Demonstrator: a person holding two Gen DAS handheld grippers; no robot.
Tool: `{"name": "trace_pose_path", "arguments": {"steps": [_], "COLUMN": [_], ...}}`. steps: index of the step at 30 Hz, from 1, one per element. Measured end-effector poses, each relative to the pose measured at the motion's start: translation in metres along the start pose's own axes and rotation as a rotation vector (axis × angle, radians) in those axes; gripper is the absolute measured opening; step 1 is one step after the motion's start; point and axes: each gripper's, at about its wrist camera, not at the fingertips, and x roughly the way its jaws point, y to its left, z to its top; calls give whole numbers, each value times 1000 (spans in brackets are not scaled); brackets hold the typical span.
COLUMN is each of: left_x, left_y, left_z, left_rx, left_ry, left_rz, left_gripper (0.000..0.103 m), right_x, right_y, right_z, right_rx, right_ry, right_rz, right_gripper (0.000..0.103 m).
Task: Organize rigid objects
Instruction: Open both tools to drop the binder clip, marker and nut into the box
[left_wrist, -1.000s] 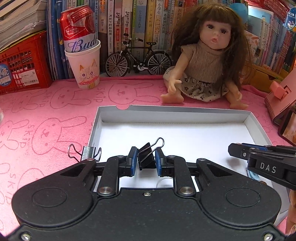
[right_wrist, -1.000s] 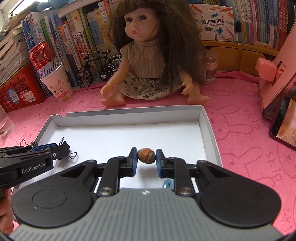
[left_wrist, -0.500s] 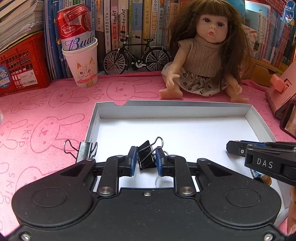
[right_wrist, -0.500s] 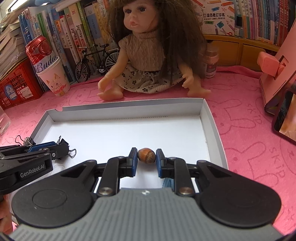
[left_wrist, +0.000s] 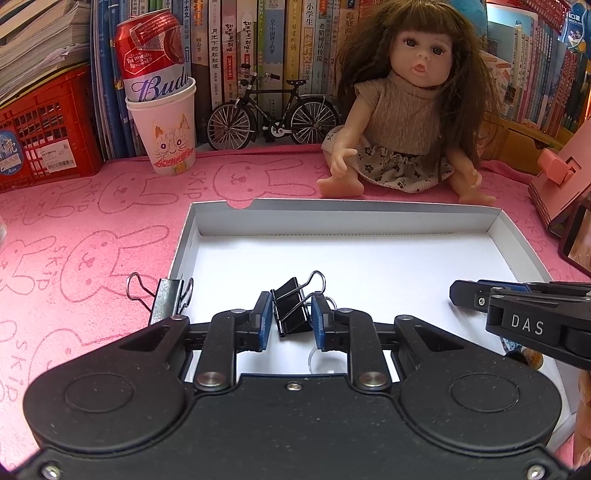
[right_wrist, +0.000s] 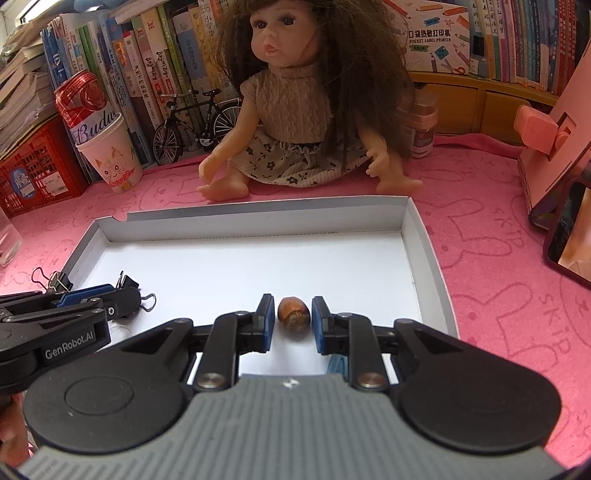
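A shallow white box (left_wrist: 517, 236) lies on the pink mat; it also shows in the right wrist view (right_wrist: 424, 243). My left gripper (left_wrist: 290, 321) is open, its jaws either side of a black binder clip (left_wrist: 291, 310) resting on the box floor near the left wall, with small gaps. A silver binder clip (left_wrist: 164, 299) lies on the mat just outside the box's left wall. My right gripper (right_wrist: 293, 319) is open around a brown hazelnut (right_wrist: 293, 315) lying on the box floor near the right wall, not touching it.
A doll (left_wrist: 410, 122) sits behind the box. A model bicycle (left_wrist: 273, 118), a paper cup with a red can (left_wrist: 162, 122), a red crate (left_wrist: 40, 129) and books stand at the back. A pink stand and phone (right_wrist: 565, 192) are right.
Both grippers have drawn back a little toward me and their jaws have widened slightly. The clip and the hazelnut stay on the box floor.
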Motion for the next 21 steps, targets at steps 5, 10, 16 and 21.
{"name": "trace_pose_path", "arguments": {"steps": [5,10,16,21], "left_x": [-4,-9,-21,-31], "left_y": [0,1,0,-2], "left_z": [-3,-5,-6,-9], "left_rx": [6,9,14,30], "left_ry": [-10,-31,-66,-91], "left_rz": [0,9,6,6], "left_gripper": [43,53,64,69], "right_x": [-4,-10,-19,-30], "right_y": [2,2,4,4], "right_z": [-2,-3,-5,-7], "right_rx": [-15,-23,-32,-21], "right_ry": [-16,-33,-58,-87], "right_rz": [-10,-17,-34,-35], "right_gripper": [35,49,63,77]}}
